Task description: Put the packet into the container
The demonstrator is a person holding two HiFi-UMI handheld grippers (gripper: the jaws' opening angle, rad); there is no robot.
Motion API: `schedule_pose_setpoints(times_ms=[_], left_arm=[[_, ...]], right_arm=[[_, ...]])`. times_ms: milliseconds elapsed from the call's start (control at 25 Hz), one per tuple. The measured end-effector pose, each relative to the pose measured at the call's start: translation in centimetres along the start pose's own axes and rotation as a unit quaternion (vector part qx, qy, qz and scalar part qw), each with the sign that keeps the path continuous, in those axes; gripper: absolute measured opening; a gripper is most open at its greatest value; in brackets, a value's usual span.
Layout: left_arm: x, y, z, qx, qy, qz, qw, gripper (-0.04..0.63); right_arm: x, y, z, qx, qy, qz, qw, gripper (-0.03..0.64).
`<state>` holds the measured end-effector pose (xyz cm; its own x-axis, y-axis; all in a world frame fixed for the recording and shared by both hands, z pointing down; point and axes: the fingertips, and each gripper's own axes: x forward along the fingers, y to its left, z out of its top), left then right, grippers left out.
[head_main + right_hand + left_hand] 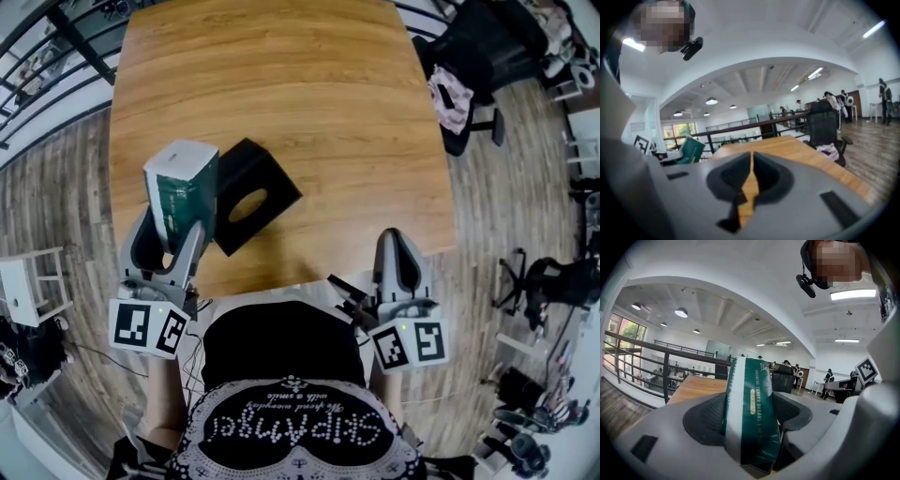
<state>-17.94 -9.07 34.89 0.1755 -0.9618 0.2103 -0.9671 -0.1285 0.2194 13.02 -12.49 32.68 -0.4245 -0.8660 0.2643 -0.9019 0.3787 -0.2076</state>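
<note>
A green and white packet (183, 186) is held upright above the table's near left part, with my left gripper (167, 246) shut on its lower end. The left gripper view shows the packet (752, 413) clamped between both pads. Just right of it a black box-shaped container (251, 193) with an oval opening in its top lies on the wooden table (309, 94). My right gripper (401, 267) hovers over the table's near right edge, shut, with nothing in it. In the right gripper view its jaws (751, 180) meet with only a thin slit, and the packet (692, 150) shows far left.
A black office chair (473, 66) with a pink cloth on it stands past the table's right side. A railing (56, 47) runs along the far left. A white stool (33, 286) sits on the floor at the left.
</note>
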Motion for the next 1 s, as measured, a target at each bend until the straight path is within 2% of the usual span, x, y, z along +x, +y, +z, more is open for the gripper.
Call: schedule_pose_setpoints(times_ms=[200, 560, 1000], left_arm=[[1.5, -2.4, -1.1, 0.006, 0.023, -0.021, 0.9995, 0.337], [4.4, -1.0, -4.5, 0.01, 0.061, -0.058, 0.9964, 0.337], [6.6, -2.2, -7.6, 0.03, 0.096, -0.097, 0.9902, 0.337]], right_arm=[[-1.4, -2.2, 0.5, 0.006, 0.005, -0.014, 1.0, 0.04], [-0.3, -1.9, -0.8, 0.01, 0.013, -0.044, 0.999, 0.04], [-1.0, -3.0, -1.0, 0.015, 0.014, -0.07, 0.997, 0.04]])
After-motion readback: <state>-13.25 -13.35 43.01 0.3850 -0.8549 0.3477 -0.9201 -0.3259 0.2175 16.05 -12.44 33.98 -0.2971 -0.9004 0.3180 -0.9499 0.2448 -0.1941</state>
